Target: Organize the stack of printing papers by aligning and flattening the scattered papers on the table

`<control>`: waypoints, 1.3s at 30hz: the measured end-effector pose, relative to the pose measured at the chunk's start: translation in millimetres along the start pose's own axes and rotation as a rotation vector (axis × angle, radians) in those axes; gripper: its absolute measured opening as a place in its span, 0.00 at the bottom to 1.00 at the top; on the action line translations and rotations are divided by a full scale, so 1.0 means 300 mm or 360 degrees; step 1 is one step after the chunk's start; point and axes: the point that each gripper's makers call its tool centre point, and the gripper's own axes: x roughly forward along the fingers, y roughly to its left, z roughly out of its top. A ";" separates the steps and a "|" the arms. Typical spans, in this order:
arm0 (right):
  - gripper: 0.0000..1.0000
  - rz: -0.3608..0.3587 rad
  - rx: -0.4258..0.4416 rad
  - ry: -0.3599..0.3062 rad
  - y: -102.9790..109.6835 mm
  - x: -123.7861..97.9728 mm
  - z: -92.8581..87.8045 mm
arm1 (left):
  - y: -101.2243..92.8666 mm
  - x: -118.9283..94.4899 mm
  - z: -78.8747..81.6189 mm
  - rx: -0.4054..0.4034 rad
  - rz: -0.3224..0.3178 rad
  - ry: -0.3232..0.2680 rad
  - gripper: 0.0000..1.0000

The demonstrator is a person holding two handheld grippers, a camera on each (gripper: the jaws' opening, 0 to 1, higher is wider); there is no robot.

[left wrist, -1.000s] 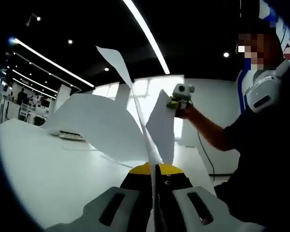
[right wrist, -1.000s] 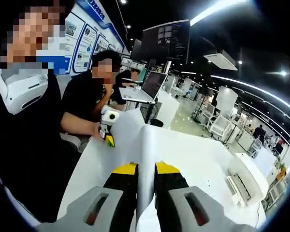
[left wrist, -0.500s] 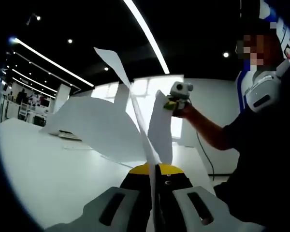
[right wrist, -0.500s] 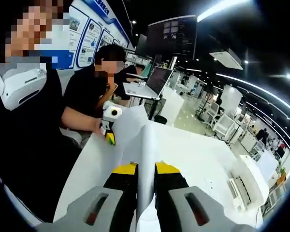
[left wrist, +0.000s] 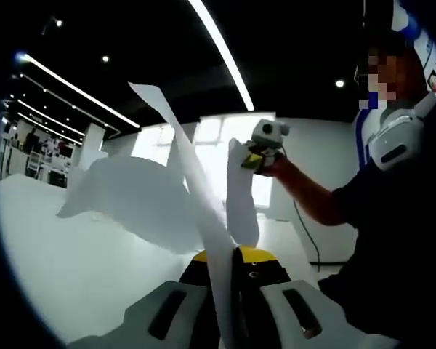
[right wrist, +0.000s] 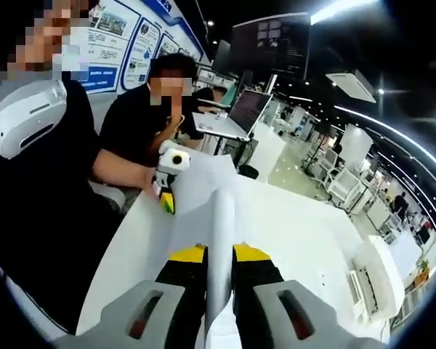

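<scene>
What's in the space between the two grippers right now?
The papers, held off the table, span it: the right gripper clamps one end and the left gripper the other, in the right gripper view.

Left gripper (left wrist: 232, 256) jaws closed on the paper sheets (left wrist: 203, 211), which stand edge-on between the yellow tips and fan upward, one corner sticking up high. Lower sheets sag left over the white table (left wrist: 65, 254). Right gripper (left wrist: 260, 149) is at the far edge of the sheets, held in a person's hand (left wrist: 276, 166) (its jaw state is unclear). Dark-sleeved arm (left wrist: 334, 203) runs right.
</scene>
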 end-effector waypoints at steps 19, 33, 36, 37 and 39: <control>0.08 0.0071 0.0057 0.0078 0.014 0.048 -0.046 | -0.001 -0.004 -0.008 -0.0237 -0.0023 0.0050 0.08; 0.08 0.0181 0.0156 0.0101 0.048 0.116 -0.066 | -0.021 -0.012 -0.033 -0.0296 -0.0058 0.0162 0.14; 0.08 0.0207 0.0171 0.0124 0.056 0.134 -0.079 | -0.023 -0.009 -0.052 -0.0317 -0.0059 0.0210 0.17; 0.08 0.0215 0.0175 0.0129 0.058 0.140 -0.083 | -0.024 -0.009 -0.056 -0.0322 -0.0060 0.0220 0.18; 0.08 0.0232 0.0192 0.0135 0.062 0.152 -0.089 | -0.021 -0.014 -0.058 -0.0325 -0.0060 0.0228 0.19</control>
